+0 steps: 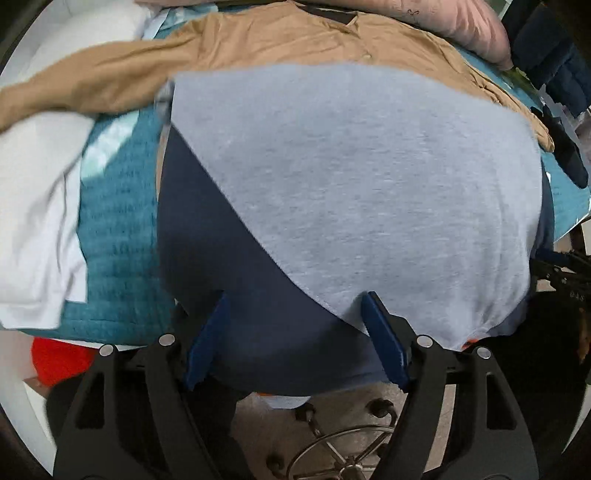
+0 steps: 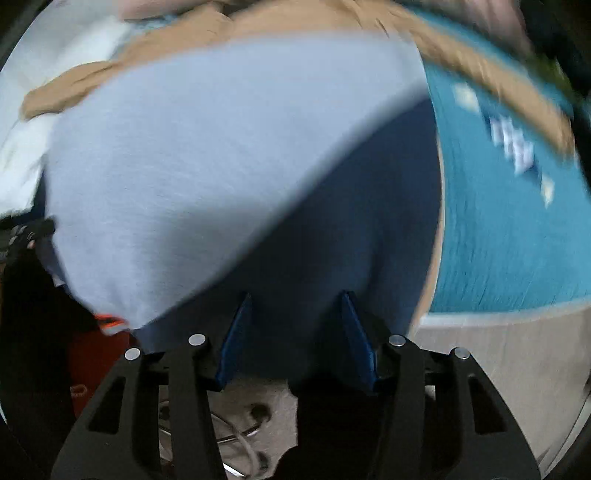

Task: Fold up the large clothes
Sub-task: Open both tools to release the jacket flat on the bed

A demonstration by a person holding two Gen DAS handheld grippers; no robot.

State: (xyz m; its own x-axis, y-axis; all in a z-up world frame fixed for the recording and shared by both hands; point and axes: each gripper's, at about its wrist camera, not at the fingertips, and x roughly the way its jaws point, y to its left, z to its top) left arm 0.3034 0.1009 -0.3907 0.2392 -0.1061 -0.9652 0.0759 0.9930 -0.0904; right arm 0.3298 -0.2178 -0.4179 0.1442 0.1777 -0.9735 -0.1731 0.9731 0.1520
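The grey-and-navy garment [image 1: 351,192] lay spread across the near part of the teal quilted cover [image 1: 118,236], its pale grey panel on top and a dark navy part showing beside it, the near hem hanging over the edge. The left gripper [image 1: 295,306] sat at that hem with its blue-padded jaws spread wide, one pad [image 1: 207,339] over the navy cloth and the other at the seam where grey met navy; nothing was pinched between them. From the right wrist view, blurred by motion, the right gripper [image 2: 295,302] likewise stood with its jaws apart, both pads [image 2: 354,339] against the navy part [image 2: 351,221] of the same garment; whether cloth lay between them, I could not tell.

Behind the garment, a tan shirt [image 1: 258,48] stretched across the cover, one sleeve [image 1: 74,92] trailing off to the left. A white cloth [image 1: 33,229] lay at the left side, touching the teal cover. A pink pillow [image 1: 476,33] rested at the far right corner. Below the edge, a chair base [image 1: 340,454] with castors showed on the floor, and something red [image 1: 59,358] sat low at the left. No container was visible in either view.
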